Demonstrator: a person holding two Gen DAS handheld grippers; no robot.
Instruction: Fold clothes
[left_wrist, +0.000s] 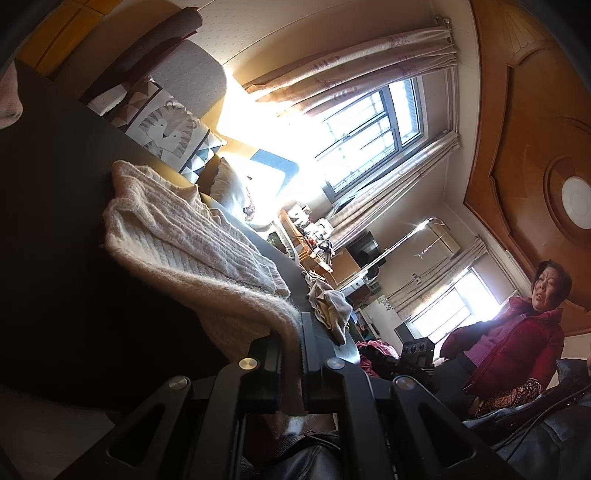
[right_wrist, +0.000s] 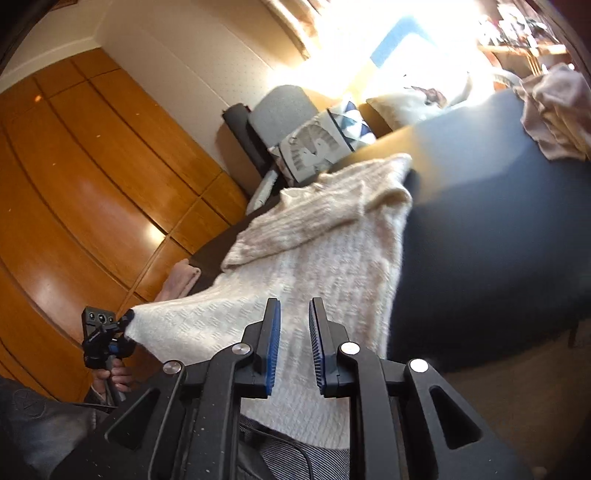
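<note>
My left gripper (left_wrist: 293, 325) is clamped tight on one corner of the cream knit sweater (left_wrist: 184, 236); the fabric runs between its two fingers and out the back. In the right wrist view that same gripper (right_wrist: 127, 325) sits off to my left, holding the sweater (right_wrist: 314, 236) corner raised, my hand (right_wrist: 114, 376) visible under it.

My right gripper (right_wrist: 294, 332) is part open, two blue pads (right_wrist: 273, 347) with a clear gap. The sweater lies beneath and ahead of them, nothing pinched, pads not touching the knit as far as I can see.

Count: one sweater, draped from my lap edge up onto the dark table (right_wrist: 498, 236), its far part folded over itself. One crumpled pile of pale clothes (right_wrist: 554, 114) at the table's far right, well apart from the sweater. One small pink folded piece (right_wrist: 181, 280) at the table's left edge, beyond the held corner.

Past the table: two cushions, one with an animal print (right_wrist: 317, 147), one plain white (right_wrist: 402, 99). One grey chair back (right_wrist: 284, 107) behind them. Wooden wardrobe (right_wrist: 92, 184) to the left.

Left wrist view: one person in a red jacket (left_wrist: 517, 332) stands to the right, two windows (left_wrist: 369, 125) behind.
</note>
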